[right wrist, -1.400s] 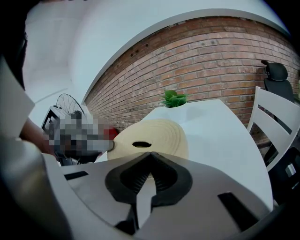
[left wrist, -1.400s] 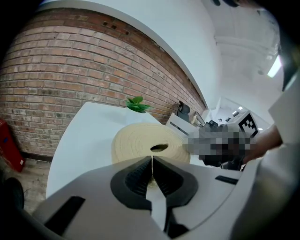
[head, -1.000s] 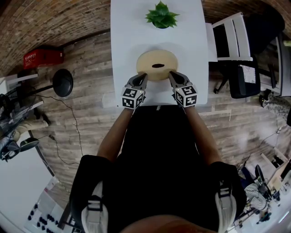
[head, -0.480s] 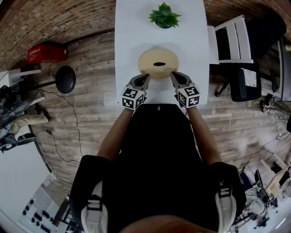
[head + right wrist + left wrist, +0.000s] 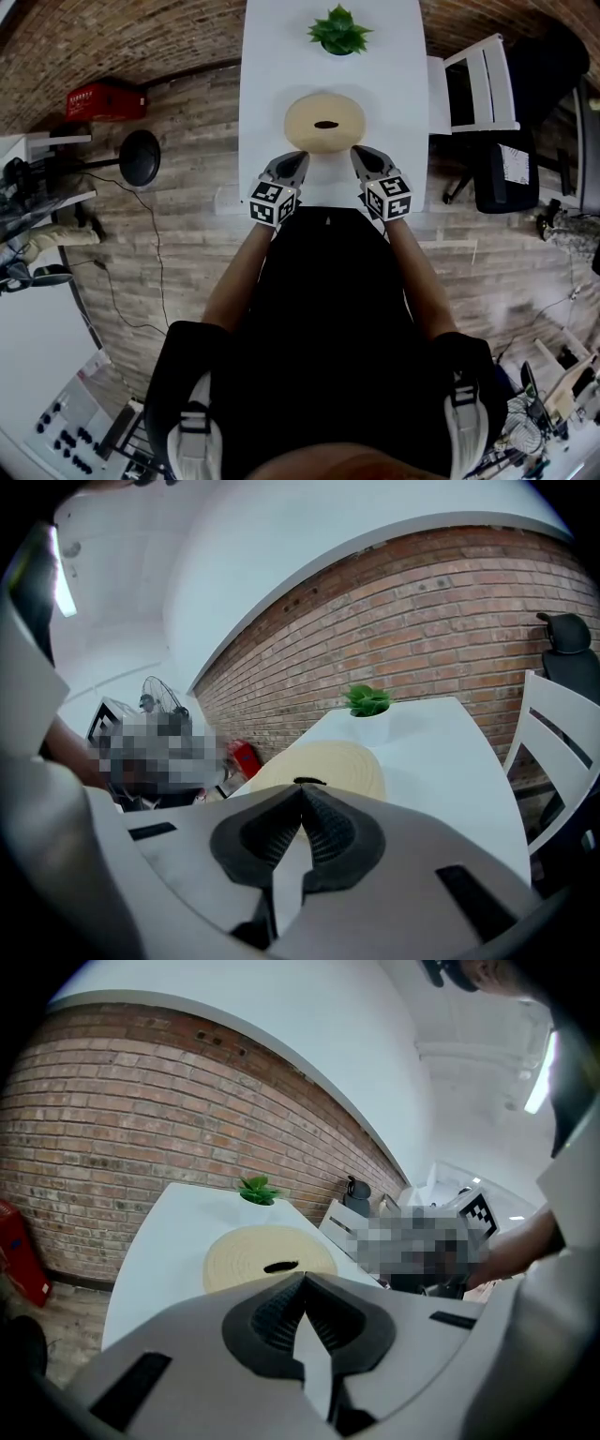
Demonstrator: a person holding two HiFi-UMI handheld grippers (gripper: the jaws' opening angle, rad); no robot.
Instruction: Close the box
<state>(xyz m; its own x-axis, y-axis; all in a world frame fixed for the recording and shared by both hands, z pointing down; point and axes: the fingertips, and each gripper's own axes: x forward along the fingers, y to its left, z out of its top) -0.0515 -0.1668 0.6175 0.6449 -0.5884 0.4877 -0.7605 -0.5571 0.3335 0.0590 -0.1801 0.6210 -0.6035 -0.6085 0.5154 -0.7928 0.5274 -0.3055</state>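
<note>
From the head view, you see the whole white table (image 5: 281, 56) from above. The plant (image 5: 338, 30) stands at its far end. The round tan box (image 5: 325, 122) sits near the plant, on your side of it. The box has no long side, and its flat top faces up. The dark slot in the top is long and thin and runs across the table from side to side. Your left gripper (image 5: 296, 159) and right gripper (image 5: 362, 154) are on the side of the box away from the plant, one at each near corner. Only this view shows both at once. From up here you cannot tell if the tips touch the rim. Your body hides the near end of the table.

In the left gripper view, your left gripper (image 5: 303, 1283) has its jaws pressed together with nothing in them. Here you see rings on the top of the box (image 5: 267, 1258), with the plant (image 5: 258, 1190) behind it. The jaws cover the near edge of the box.

In the right gripper view, your right gripper (image 5: 300, 794) is squeezed closed too, and it holds nothing. The box (image 5: 323, 766) is partly hidden behind the jaws, in front of the plant (image 5: 368, 701). A white chair (image 5: 562, 733) is cut off at the edge.
</note>
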